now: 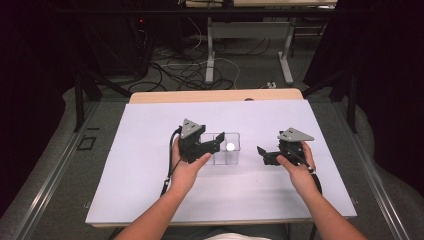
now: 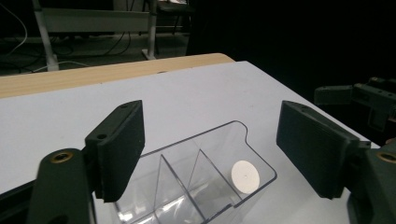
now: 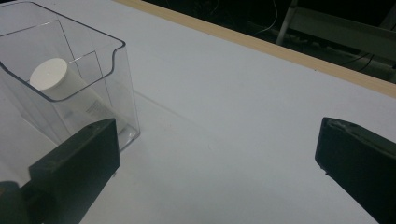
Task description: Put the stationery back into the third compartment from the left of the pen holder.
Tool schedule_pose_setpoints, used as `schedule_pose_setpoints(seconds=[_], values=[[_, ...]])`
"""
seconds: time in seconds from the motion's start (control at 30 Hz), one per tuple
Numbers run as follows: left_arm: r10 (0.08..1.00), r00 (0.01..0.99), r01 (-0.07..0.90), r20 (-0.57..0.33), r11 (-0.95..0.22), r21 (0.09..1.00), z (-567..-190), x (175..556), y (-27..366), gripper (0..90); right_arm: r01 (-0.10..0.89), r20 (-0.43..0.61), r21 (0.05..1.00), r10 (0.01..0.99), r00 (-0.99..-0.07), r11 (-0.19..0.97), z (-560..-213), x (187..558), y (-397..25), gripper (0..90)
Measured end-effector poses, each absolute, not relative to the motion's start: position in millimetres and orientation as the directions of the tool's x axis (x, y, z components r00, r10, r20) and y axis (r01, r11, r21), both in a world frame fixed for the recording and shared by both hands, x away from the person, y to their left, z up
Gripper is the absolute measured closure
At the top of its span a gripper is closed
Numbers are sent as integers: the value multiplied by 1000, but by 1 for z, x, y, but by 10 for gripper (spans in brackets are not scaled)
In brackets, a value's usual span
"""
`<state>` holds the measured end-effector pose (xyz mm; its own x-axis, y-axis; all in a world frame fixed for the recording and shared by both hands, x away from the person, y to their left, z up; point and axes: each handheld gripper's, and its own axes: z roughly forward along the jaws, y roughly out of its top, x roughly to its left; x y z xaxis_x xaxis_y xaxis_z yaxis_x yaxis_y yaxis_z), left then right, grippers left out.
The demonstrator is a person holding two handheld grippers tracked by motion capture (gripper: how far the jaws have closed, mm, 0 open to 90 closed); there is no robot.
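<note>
Clear plastic box (image 1: 226,148) holds white round-capped tube (image 1: 230,147).

Beyond the worktop's far edge
White worktop sheet (image 1: 150,150) over a wooden table edge (image 1: 215,95); cables (image 1: 175,70) strewn across the floor, grey desk legs (image 1: 210,50) behind.

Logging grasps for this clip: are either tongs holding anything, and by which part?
Nothing is held. The left tongs stand open over the clear divided bin; the right tongs are open above bare table.
</note>
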<state>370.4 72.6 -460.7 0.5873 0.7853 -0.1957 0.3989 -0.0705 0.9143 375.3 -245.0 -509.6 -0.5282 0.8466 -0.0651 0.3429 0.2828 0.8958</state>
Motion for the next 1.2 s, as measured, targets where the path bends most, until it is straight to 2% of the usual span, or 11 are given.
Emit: schedule_pose_setpoints(seconds=[0.43, 0.77, 1.2], values=[[838, 519, 427, -168, -85, 900, -454, 369, 129, 15, 334, -79, 897, 848, -524, 290, -510, 376, -247, 0], [881, 430, 501, -196, -52, 864, -475, 373, 171, 4, 353, -65, 893, 856, -513, 279, -512, 376, -247, 0], [912, 369, 525, -182, -43, 850, -491, 361, 219, 4, 370, -52, 888, 860, -507, 272, -515, 376, -251, 0]])
